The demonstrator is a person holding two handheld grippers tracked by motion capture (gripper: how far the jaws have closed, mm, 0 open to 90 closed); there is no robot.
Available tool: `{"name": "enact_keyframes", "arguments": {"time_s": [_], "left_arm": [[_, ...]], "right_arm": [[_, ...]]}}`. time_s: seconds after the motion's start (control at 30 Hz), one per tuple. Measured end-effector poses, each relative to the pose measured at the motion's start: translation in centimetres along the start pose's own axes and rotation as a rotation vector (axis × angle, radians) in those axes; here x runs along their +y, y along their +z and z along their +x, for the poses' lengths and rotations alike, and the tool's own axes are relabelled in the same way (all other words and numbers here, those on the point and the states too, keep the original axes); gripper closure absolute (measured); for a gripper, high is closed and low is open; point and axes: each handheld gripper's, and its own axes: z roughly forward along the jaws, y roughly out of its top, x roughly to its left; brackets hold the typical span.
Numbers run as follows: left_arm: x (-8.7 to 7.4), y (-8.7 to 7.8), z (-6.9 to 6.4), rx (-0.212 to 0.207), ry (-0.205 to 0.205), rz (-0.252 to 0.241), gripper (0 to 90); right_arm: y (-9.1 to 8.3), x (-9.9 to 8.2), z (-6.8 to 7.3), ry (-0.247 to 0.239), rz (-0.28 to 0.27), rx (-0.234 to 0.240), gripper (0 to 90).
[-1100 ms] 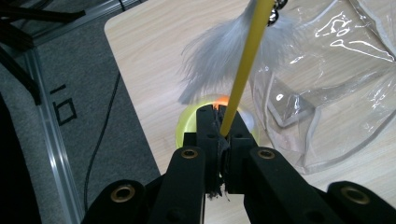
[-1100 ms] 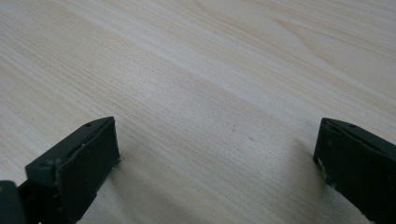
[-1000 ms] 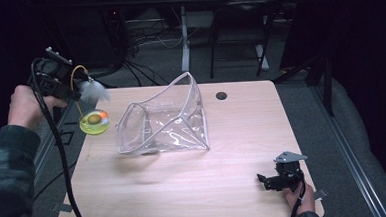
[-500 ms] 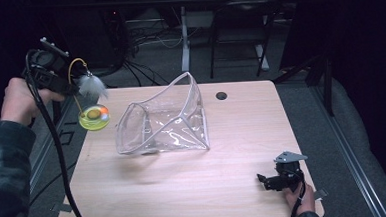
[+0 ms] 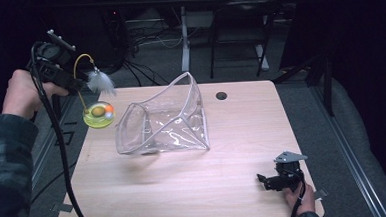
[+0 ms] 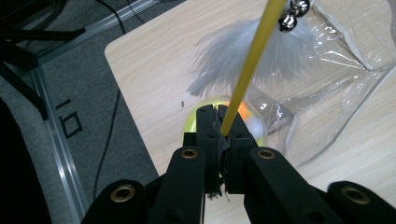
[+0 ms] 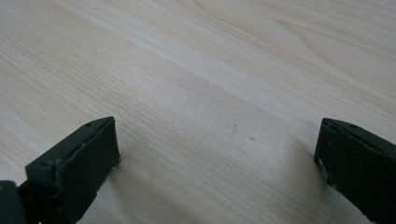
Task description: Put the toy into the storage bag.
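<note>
My left gripper (image 5: 81, 83) hangs above the table's far left corner. It is shut on the thin yellow wire (image 6: 248, 70) of a cat toy, with the wire pinched between the fingertips (image 6: 218, 114). The wire arcs up and ends in a grey-white feather (image 5: 101, 82) with small bells (image 6: 294, 11). Its yellow-green dome base (image 5: 98, 114), with an orange ball inside, sits below the jaws; I cannot tell whether it touches the table. A clear plastic bag (image 5: 164, 122) stands open mid-table. My right gripper (image 5: 268, 180) rests open on the wood (image 7: 210, 70) at the front right, nothing between its fingers.
A black grommet hole (image 5: 221, 95) sits near the table's far edge. Desk legs, a chair and loose cables crowd the dark floor beyond. A metal rail (image 6: 51, 126) runs along the floor off the table's left edge.
The left hand has risen and drifted left, taking the wire, feather and dome base slightly upward. The right gripper and the bag have stayed put.
</note>
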Motion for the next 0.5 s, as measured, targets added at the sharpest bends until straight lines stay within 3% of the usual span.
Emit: {"name": "enact_keyframes", "arguments": {"time_s": [0.5], "left_arm": [[1.8, -1.7, -1.3, -0.013, 0.038, -0.032, 87.8]], "right_arm": [[0.0, 0.0, 0.0, 0.000, 0.001, 0.002, 0.0]]}}
